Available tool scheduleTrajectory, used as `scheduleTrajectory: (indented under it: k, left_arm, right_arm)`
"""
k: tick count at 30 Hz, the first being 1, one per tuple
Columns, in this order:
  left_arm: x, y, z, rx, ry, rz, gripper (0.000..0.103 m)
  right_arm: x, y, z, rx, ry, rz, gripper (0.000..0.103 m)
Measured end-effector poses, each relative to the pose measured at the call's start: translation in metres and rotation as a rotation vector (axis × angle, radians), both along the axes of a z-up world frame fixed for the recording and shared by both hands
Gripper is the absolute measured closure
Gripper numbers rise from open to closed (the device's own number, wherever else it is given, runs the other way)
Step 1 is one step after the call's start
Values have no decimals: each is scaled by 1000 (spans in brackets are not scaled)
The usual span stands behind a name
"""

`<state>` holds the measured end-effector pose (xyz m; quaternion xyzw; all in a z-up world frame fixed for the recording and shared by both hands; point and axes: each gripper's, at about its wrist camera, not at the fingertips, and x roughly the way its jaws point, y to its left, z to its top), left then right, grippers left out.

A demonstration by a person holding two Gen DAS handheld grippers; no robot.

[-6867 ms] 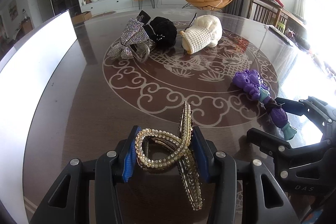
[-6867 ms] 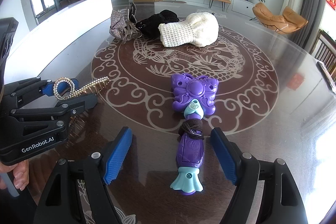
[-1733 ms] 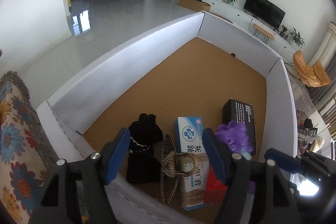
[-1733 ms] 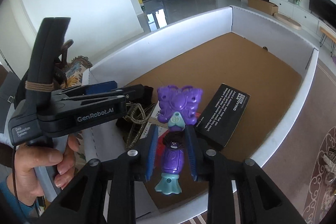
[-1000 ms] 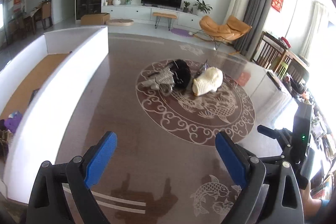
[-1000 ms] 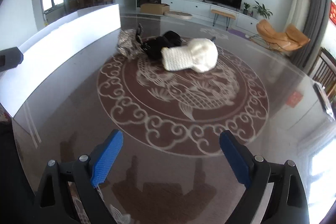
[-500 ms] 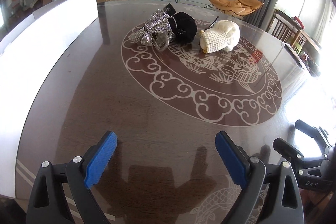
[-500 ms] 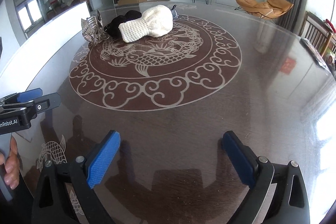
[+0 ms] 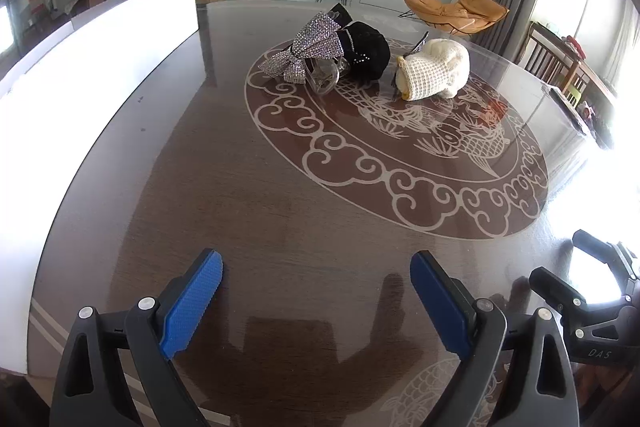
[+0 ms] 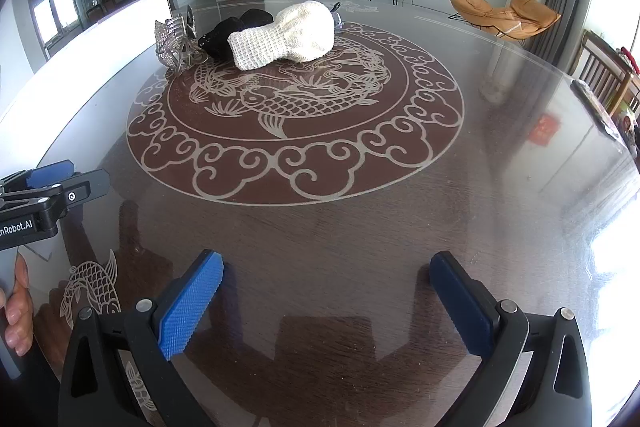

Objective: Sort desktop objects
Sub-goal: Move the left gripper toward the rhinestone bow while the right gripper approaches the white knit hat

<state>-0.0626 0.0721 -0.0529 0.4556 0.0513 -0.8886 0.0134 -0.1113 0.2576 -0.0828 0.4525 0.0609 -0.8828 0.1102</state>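
Nearest the cameras, both grippers hover low over the glossy brown surface (image 9: 224, 163) with nothing in them. The left gripper (image 9: 316, 303) has its jaws spread wide, blue pads facing each other over bare wood. The right gripper (image 10: 326, 303) likewise has its jaws wide apart and holds nothing. Each shows at the edge of the other's view: the right one at the near right of the left view, the left one at the near left of the right view.

Between the grippers and the things lies a broad open stretch of surface, including most of the round fish-and-cloud inlay (image 10: 296, 99).

At the far left rim of that inlay sit three things in a tight cluster: one rhinestone bow clip (image 9: 306, 53) on the left, one black pouch (image 9: 366, 51) touching it in the middle, and one white knit hat (image 9: 434, 71) just right of the pouch.

Along the surface's left edge runs one white box wall (image 9: 100, 55), near the bow clip. The right edge is far from the cluster, bright with glare.
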Motion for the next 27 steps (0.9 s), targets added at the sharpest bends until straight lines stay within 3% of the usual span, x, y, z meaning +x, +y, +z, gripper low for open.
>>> scheduleTrajectory:
  k: [5,7,27]
  left_arm:
    - [-1,10,-4,-81,-19,-17,5]
    - [-1,9,-5,-77,-28,-15,0]
    - [1,10,-4,-81,-19,-1,0]
  right_arm:
    - [0,0,0,0,0,0,0]
    - [0,0,0,0,0,0,0]
    - [0,0,1,0,0,-1,0]
